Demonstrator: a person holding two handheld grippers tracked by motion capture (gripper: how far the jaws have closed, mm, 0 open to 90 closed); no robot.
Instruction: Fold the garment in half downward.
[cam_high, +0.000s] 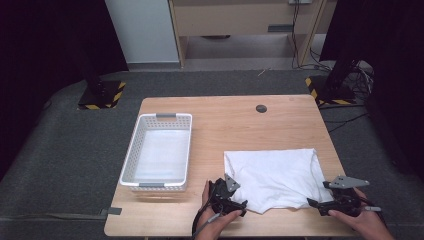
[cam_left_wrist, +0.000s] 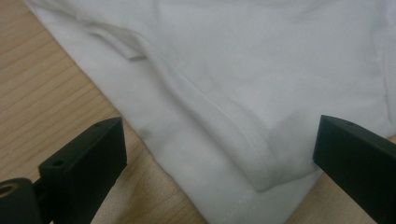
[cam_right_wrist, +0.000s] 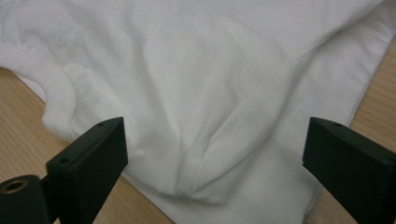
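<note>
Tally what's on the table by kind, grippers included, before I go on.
White garment: 1
White basket: 1
Grippers: 2, left gripper and right gripper, both open at the garment's near edge
Total: 4

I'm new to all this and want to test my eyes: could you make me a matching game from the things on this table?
Things:
1. basket
2. white cloth
3. left tongs
4. table

Descriptions:
A. light wood, with a dark round spot near the far edge
B. jaws open at the cloth's near left corner
C. white, perforated walls, on the table's left side
D. spread flat on the table's right side

Pairs: 1-C, 2-D, 3-B, 4-A
</note>
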